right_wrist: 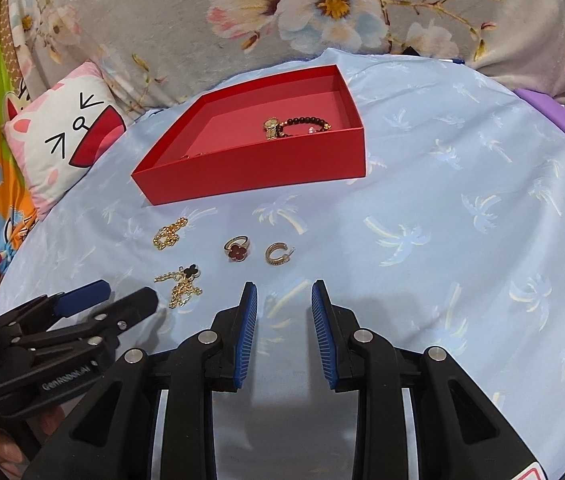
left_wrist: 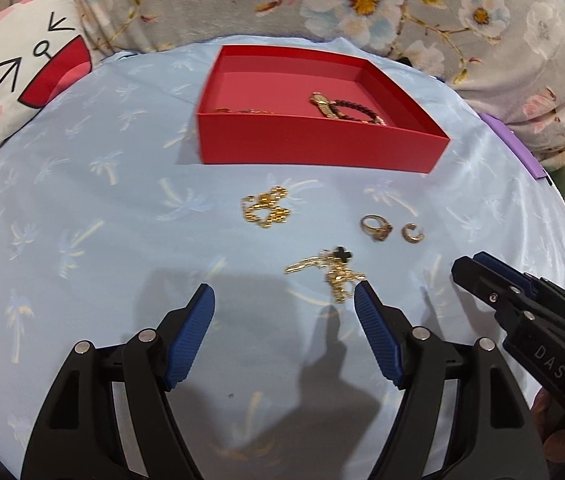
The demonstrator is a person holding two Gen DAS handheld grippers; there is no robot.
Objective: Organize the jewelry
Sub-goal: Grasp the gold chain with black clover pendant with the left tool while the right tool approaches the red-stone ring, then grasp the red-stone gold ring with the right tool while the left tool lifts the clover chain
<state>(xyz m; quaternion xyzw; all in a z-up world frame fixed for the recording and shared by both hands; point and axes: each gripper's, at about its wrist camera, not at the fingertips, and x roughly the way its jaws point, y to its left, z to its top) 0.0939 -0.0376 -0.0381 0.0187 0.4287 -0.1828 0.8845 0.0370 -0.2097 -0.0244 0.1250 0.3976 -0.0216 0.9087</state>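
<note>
A red open box [left_wrist: 314, 142] [right_wrist: 250, 168] sits on the light blue cloth and holds a gold watch [left_wrist: 322, 105] [right_wrist: 271, 127] and a dark bead bracelet [left_wrist: 356, 110] [right_wrist: 306, 123]. In front of it lie a gold chain [left_wrist: 265, 209] [right_wrist: 168, 234], a gold chain with a black clover [left_wrist: 332, 270] [right_wrist: 182, 282], a ring with a red clover [left_wrist: 376, 229] [right_wrist: 237, 249] and a gold hoop earring [left_wrist: 412, 233] [right_wrist: 276, 254]. My left gripper [left_wrist: 284, 300] [right_wrist: 122, 294] is open, just short of the black-clover chain. My right gripper [right_wrist: 284, 292] [left_wrist: 468, 266] is open and empty, near the ring and earring.
A cat-face cushion [left_wrist: 22, 76] [right_wrist: 66, 136] lies at the left. A floral blanket [left_wrist: 362, 0] [right_wrist: 322, 8] runs behind the box. A purple object [left_wrist: 522, 152] [right_wrist: 558, 118] sits at the cloth's right edge.
</note>
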